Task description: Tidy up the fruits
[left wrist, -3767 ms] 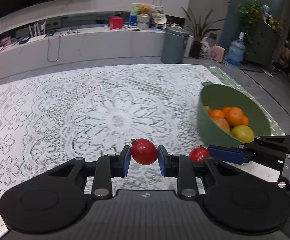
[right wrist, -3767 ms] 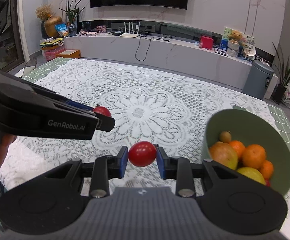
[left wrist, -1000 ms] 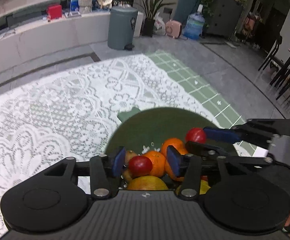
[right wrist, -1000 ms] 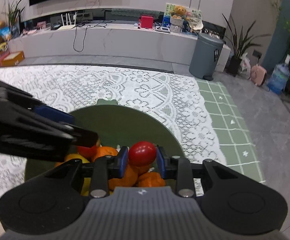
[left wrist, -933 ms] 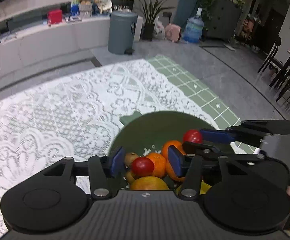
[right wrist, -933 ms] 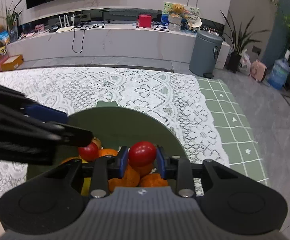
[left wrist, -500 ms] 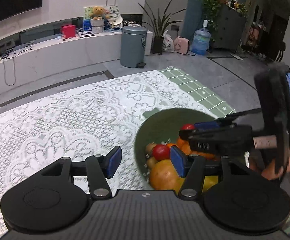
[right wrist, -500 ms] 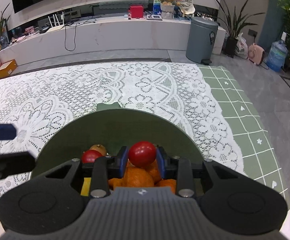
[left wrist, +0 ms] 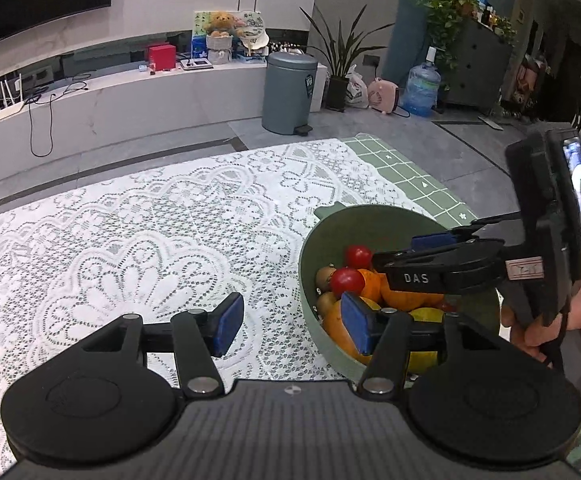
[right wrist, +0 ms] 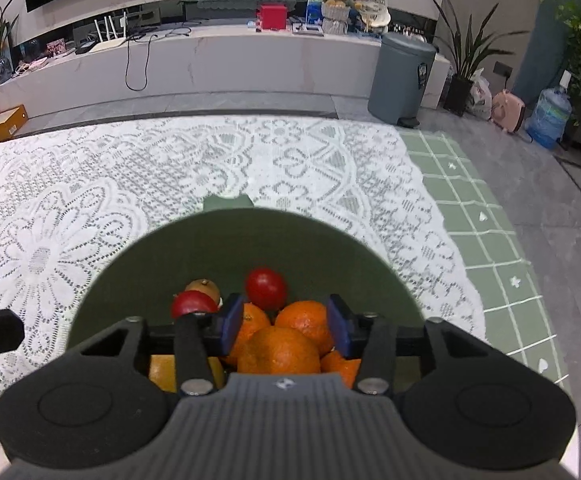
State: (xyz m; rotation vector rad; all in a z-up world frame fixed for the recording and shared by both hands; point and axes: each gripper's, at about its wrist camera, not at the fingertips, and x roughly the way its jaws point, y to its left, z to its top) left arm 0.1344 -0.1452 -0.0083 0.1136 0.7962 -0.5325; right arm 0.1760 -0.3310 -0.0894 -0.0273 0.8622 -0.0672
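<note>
Our right gripper (right wrist: 286, 322) hangs over the round sage-green bowl (right wrist: 162, 248), its blue-padded jaws just opened and nothing pinched between them; the glossy red cherry tomato (right wrist: 266, 288) lies loose in the bowl just beyond the pads, on the heap of oranges (right wrist: 280, 350). We hold the gripper low over the pile, we judge, so the tomato drops only a short way and does not bounce out. A second red tomato (right wrist: 192, 304) sits close to its left, beside a small brownish fruit (right wrist: 204, 288) against the bowl's inner wall.

Our left gripper (left wrist: 290, 326) stands with its jaws apart and empty, straddling the bowl's near rim, one pad over the white lace cloth on the worktop (left wrist: 130, 240) and the other over the fruit. We take it to be pulling clear so the two tools do not crowd each other.

Both tomatoes look smooth, round and shiny, a deep red that stands out against the dull orange peel around them. They are small beside the oranges and perch high on the pile, so a knock could roll them. A larger yellow-orange fruit (left wrist: 340, 330) fills the near side of the bowl. No fruit shows on the cloth in either view, so the gathering seems all but done.
</note>
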